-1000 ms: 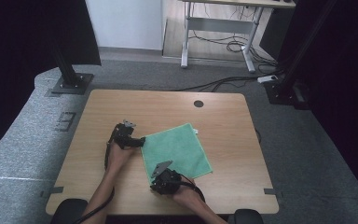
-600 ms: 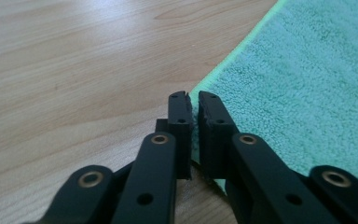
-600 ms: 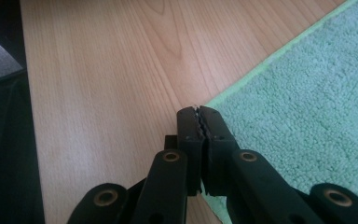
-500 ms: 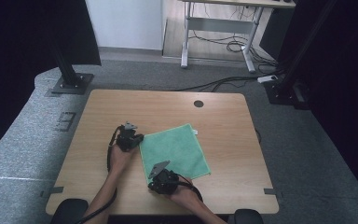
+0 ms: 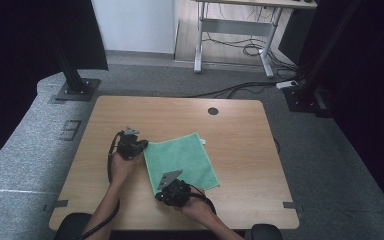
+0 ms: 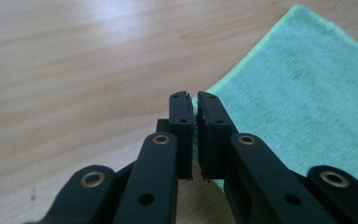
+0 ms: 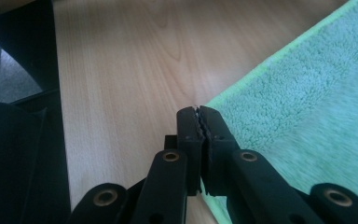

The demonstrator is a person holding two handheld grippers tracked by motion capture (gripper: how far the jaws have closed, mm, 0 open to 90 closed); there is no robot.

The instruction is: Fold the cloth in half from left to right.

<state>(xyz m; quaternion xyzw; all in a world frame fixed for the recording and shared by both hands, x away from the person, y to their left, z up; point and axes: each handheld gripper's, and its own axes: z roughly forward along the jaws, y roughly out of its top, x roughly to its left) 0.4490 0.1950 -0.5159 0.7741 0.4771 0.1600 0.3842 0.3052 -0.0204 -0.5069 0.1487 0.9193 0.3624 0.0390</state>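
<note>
A light wooden table (image 5: 240, 135) lies under my fingers; a green cloth (image 5: 182, 160) lies flat between them.

I count one green cloth (image 5: 182, 160) on one wooden table (image 5: 240, 135), two grippers: left gripper (image 5: 139, 145) far-left corner, right gripper (image 5: 164, 186) near corner. One cable hole (image 5: 213, 111) far right.

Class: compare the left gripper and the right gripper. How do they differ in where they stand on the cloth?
The left gripper pinches the green cloth at its far left corner; the right gripper pinches its near left corner. The left sits farther up the table, the right near its front edge. Both are shut on cloth.
</note>
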